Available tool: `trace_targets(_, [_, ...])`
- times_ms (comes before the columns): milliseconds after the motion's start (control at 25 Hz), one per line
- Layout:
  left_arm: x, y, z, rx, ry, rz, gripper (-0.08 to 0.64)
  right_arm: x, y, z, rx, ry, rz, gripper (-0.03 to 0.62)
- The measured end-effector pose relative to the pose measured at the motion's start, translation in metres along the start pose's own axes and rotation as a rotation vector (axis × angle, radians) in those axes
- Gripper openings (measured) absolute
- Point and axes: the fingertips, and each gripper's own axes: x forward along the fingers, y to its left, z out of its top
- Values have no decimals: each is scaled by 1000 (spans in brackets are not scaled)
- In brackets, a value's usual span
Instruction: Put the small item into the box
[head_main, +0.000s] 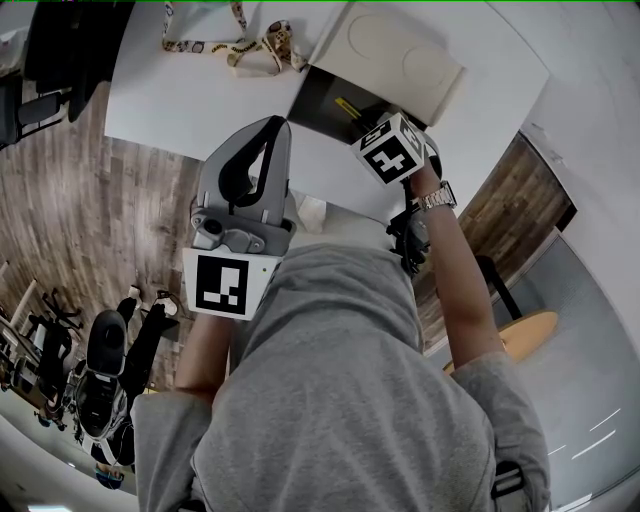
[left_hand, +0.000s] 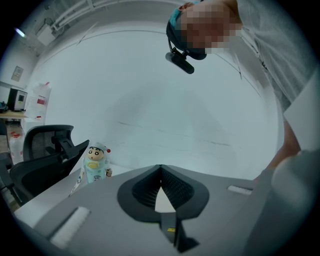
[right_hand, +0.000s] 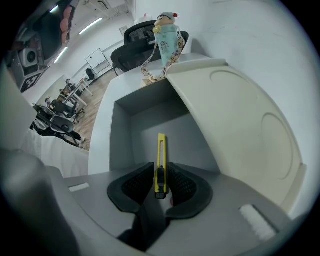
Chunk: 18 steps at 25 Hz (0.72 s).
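Observation:
A yellow utility knife (right_hand: 160, 157) is clamped by its dark end in my right gripper (right_hand: 160, 170), which is shut on it. Its blade end points down into the open grey box (right_hand: 142, 117). In the head view the right gripper (head_main: 378, 135) hovers over the box (head_main: 322, 108) on the white table, and a strip of the yellow knife (head_main: 348, 105) shows inside the opening. The cream lid (right_hand: 240, 125) leans open to the right. My left gripper (left_hand: 160, 170) is shut with nothing in it, raised at the table's near edge (head_main: 272, 130).
A cartoon-figure bottle (right_hand: 167, 37) with a patterned lanyard (head_main: 240, 45) stands on the table beyond the box; it also shows in the left gripper view (left_hand: 96, 162). A black office chair (left_hand: 45, 155) sits at the table's left. Wooden floor (head_main: 90, 210) borders the table.

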Motion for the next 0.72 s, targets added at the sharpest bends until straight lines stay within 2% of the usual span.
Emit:
trace_targets(120, [-1,-1,1,2,0,-5,3,-3,-1,1,3,-10,-8,115])
trace_targets(440, [-2,-7,8,18,-10,-39,3,-21,-4,6,29,-63,-29,91])
trace_targets(720, [-3,-15,13,44,-18,-91,3,-39,-5,10,75,-121,-71,26])
